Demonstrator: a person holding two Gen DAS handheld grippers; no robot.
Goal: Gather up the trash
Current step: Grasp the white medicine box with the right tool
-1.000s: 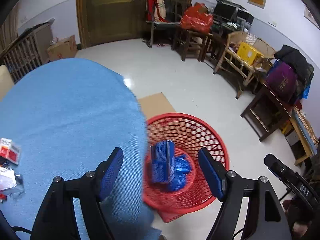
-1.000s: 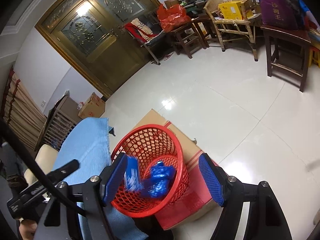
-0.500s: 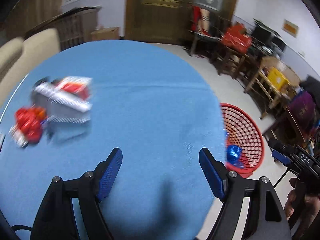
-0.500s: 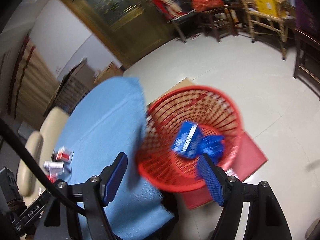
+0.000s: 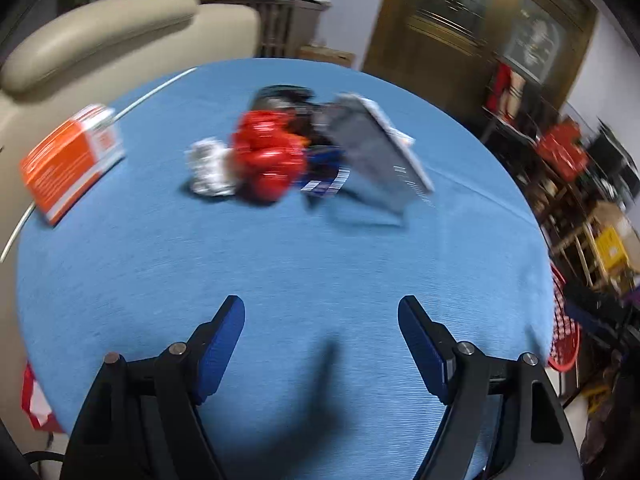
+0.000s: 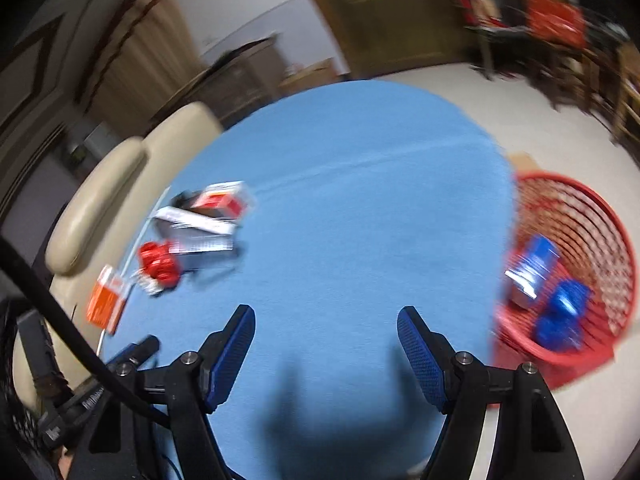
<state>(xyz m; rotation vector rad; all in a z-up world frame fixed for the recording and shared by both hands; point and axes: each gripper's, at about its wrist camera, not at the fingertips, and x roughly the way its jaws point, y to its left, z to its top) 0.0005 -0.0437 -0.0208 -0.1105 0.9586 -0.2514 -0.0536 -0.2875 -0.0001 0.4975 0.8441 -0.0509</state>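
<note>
Trash waits at the far left side of the blue-covered bench [image 5: 320, 280], read left to right: an orange box [image 5: 70, 162] at the left edge beside a cream sofa [image 5: 100, 28], a crumpled white scrap [image 5: 208, 168], a crushed red wrapper [image 5: 268, 156] touching it, a dark blue packet [image 5: 324, 184] half hidden, and a grey flat carton [image 5: 372, 160] tilted up on one edge. All look light; the wrapper and scrap should crush softly and could be pinched anywhere across the bunched middle, while the box and carton are stiffer and better taken across a narrow side. Glossy film may slip. Blur hides finer detail. The left gripper [image 5: 320, 344] points down at bare cloth near the front edge, fingers wide apart with nothing between them, well short of the pile. The right gripper [image 6: 326, 348] is likewise angled down over empty cloth, fingers spread and empty. Off the bench's right edge, on the floor, the red basket [image 6: 592, 216] holds blue packets [image 6: 560, 312].
</note>
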